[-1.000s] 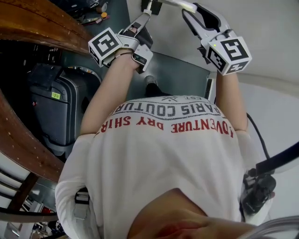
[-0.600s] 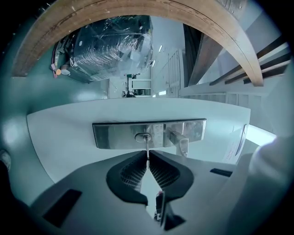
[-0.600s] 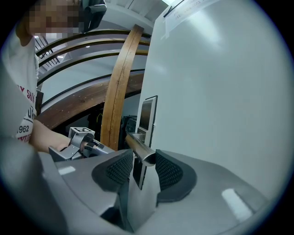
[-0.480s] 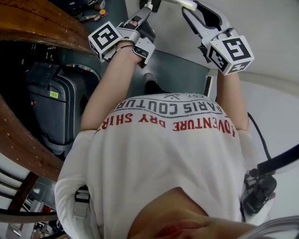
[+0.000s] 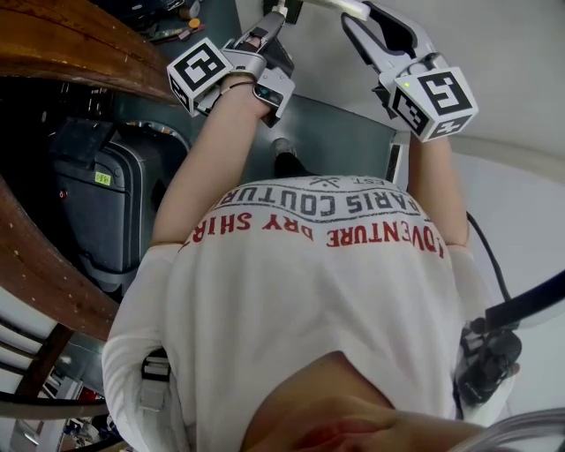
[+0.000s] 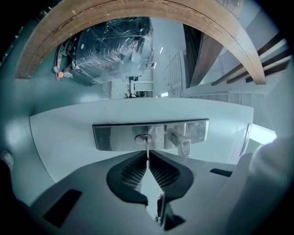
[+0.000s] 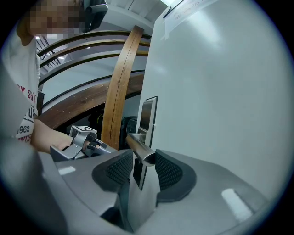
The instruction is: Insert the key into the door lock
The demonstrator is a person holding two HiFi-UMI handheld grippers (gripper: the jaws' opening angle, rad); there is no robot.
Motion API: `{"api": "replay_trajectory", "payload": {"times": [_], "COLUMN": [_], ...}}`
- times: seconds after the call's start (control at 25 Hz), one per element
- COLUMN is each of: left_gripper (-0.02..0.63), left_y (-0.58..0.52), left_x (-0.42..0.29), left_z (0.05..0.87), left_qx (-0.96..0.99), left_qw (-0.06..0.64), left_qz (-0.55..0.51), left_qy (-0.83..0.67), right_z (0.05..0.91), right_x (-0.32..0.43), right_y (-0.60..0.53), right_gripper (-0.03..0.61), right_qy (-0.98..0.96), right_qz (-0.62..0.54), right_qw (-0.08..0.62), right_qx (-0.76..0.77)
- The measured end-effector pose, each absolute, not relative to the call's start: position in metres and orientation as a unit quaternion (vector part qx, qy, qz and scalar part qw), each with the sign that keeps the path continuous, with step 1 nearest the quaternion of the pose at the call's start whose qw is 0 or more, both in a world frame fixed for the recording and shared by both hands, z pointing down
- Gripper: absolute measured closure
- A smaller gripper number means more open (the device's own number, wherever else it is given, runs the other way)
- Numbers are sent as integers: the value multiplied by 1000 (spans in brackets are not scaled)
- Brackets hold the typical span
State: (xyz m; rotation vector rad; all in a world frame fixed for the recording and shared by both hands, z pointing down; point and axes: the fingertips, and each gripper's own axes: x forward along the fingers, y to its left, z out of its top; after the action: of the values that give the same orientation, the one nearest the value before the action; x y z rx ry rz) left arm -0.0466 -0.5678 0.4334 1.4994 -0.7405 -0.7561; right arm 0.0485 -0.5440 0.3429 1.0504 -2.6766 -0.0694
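In the left gripper view my left gripper (image 6: pixel 147 158) is shut on a thin metal key (image 6: pixel 147 151). The key's tip sits at the keyhole (image 6: pixel 144 139) in the steel lock plate (image 6: pixel 115 137). The door handle (image 6: pixel 182 140) juts out of the plate just right of the keyhole. In the right gripper view my right gripper (image 7: pixel 139 160) is closed around the end of that lever handle (image 7: pixel 140 148), with both pads against it. The head view shows both grippers raised side by side at the door, left gripper (image 5: pixel 272 19) beside right gripper (image 5: pixel 353 12).
The white door (image 7: pixel 220 92) fills the right side. A curved wooden rail (image 5: pixel 71 44) and a dark suitcase (image 5: pixel 106 212) lie to the left. A black device on a cable (image 5: pixel 485 362) hangs at my right hip. A plastic-wrapped bundle (image 6: pixel 110 46) sits beyond the door.
My left gripper has shifted slightly up toward the door and rolled a little. The right gripper has stayed on the handle.
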Motion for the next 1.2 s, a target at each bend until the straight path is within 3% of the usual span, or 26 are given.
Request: {"api": "replay_trajectory", "payload": {"times": [1.08, 1.2], "left_gripper": [591, 494], "left_y": [-597, -595], "left_x": [-39, -40], "left_z": [431, 432], "left_qx": [664, 677], "left_qw": [604, 593], "left_qz": [-334, -324], "left_qy": [-288, -290], "right_z": [345, 347], "right_x": [50, 51], "right_y": [-549, -550], "right_gripper": [433, 431], "right_qy": [-920, -916], "right_qz": [-26, -10], "right_qw": [136, 137], "right_qx": [367, 377]}}
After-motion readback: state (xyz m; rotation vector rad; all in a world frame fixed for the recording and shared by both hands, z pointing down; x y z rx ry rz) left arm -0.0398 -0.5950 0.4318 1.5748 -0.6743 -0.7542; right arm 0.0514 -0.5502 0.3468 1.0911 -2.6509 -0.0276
